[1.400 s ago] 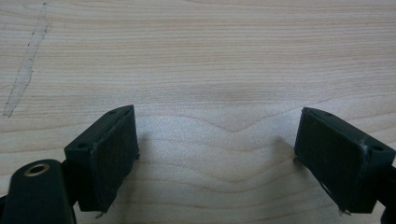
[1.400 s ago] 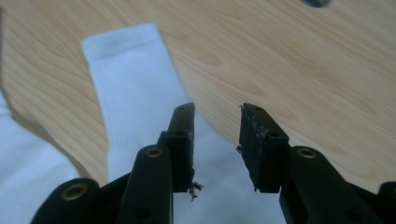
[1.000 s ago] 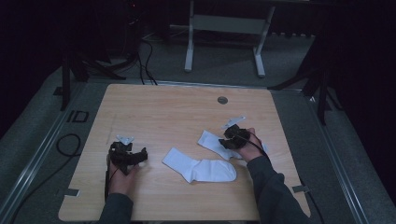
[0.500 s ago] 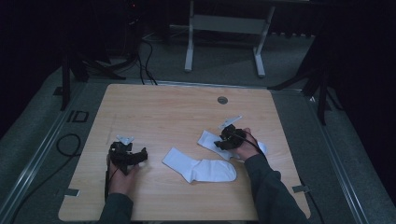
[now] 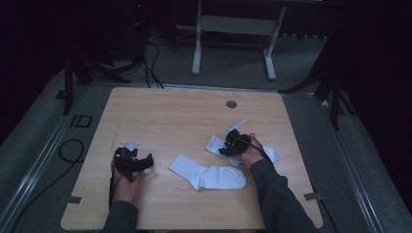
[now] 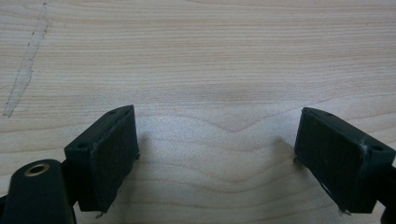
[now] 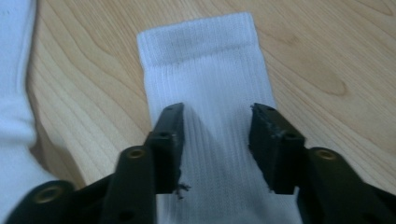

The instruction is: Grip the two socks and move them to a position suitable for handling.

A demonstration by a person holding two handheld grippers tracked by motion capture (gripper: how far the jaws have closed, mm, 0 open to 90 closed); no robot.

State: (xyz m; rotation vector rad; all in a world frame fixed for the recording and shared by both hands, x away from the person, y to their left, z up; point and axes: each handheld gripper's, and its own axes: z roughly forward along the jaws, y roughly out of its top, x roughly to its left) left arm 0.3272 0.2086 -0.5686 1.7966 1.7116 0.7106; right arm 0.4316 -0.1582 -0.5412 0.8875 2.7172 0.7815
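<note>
Wooden table [image 5: 160, 121], two white socks at lower centre.
Right gripper [image 7: 217, 140] straddles the right sock [image 7: 205, 70], jaws just closing, partly open, pads not pressing; left gripper [image 6: 217, 154] wide open, empty. Fabric may bunch, pinching one layer only.

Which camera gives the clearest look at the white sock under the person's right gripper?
The right gripper view: the sock lies flat close below, ribbed cuff plain, the right gripper with its jaws apart over it. The high view shows it small, partly hidden by the hand. The left gripper view looks at bare table.
</note>
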